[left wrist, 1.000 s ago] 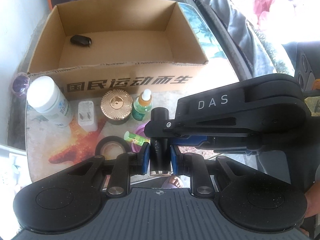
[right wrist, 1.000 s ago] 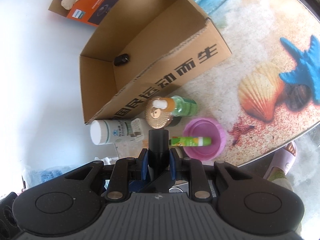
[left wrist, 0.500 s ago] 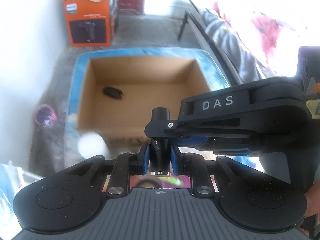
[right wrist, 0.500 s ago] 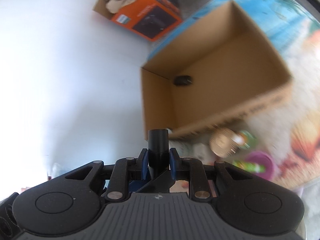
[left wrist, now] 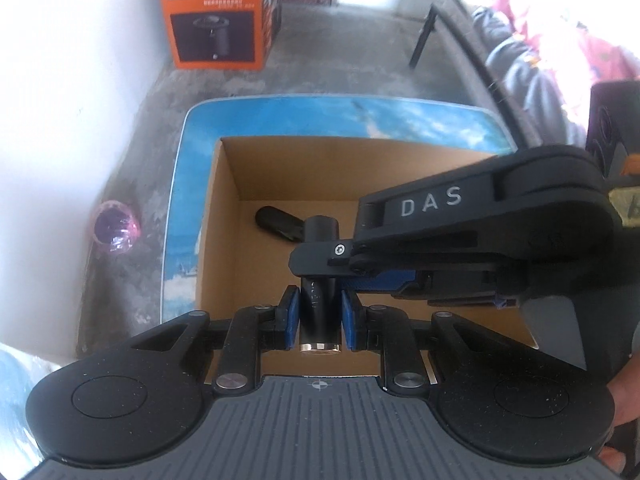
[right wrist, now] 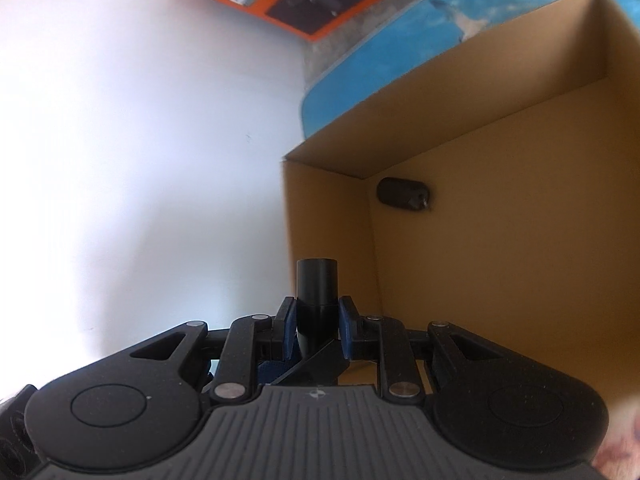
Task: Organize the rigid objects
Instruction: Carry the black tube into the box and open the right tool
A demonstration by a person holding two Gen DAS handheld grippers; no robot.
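Note:
A black cylinder with a metal end (left wrist: 319, 300) hangs over the open cardboard box (left wrist: 224, 216). My left gripper (left wrist: 319, 318) is shut on its lower part, blue pads on both sides. My right gripper (left wrist: 320, 258), marked DAS, reaches in from the right and clamps the same cylinder higher up. In the right wrist view the right gripper (right wrist: 318, 320) is shut on the cylinder (right wrist: 317, 284) above the box's near left corner (right wrist: 332, 240). A small black key fob (left wrist: 276, 220) (right wrist: 404, 194) lies on the box floor near the far left corner.
The box stands on a table with a blue beach print (left wrist: 320, 116). A white wall is on the left. An orange appliance carton (left wrist: 216, 12) and a pink wrapped object (left wrist: 114, 226) sit on the concrete floor. A person's hand (left wrist: 624, 400) shows at the right edge.
Both grippers carried the cylinder from above the bottles, jar and tape in front of the box to over the box itself. Those items have left both views. Both grips held.

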